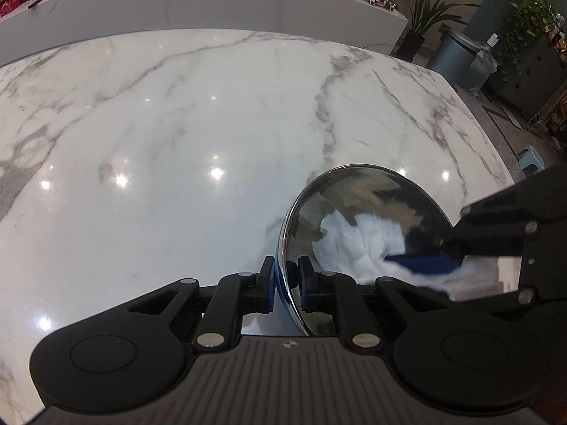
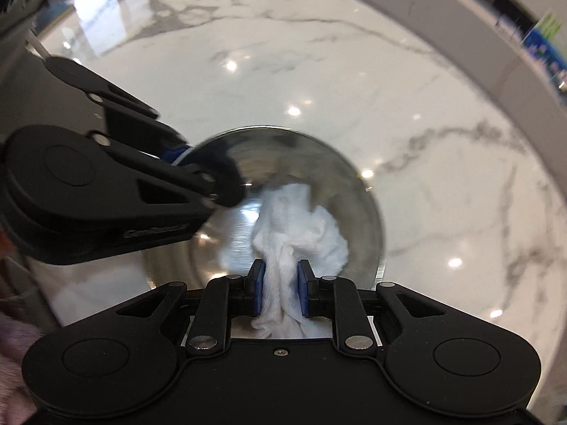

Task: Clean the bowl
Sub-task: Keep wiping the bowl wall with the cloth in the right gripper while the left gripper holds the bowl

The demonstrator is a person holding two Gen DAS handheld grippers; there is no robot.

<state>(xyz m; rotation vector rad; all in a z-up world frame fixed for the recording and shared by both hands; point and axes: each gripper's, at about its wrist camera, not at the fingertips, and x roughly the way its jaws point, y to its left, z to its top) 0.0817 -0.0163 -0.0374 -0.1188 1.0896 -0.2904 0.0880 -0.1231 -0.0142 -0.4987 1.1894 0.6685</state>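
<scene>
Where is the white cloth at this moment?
The white cloth lies bunched inside the steel bowl on the marble table, pinched by the right claw; the left claw grips the bowl's rim.

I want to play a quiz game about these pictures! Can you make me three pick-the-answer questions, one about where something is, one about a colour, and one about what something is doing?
1. Where is the white cloth?
A. Inside the metal bowl
B. On the floor
C. On a shelf

2. What colour are the gripper pads?
A. Red
B. Blue
C. Yellow

3. What is the left hand-held gripper doing?
A. Hanging open
B. Holding a cup
C. Clamping the bowl's rim

Answers:
1. A, cloth lies in the bowl.
2. B, pads look blue.
3. C, its fingers pinch the rim.
</scene>
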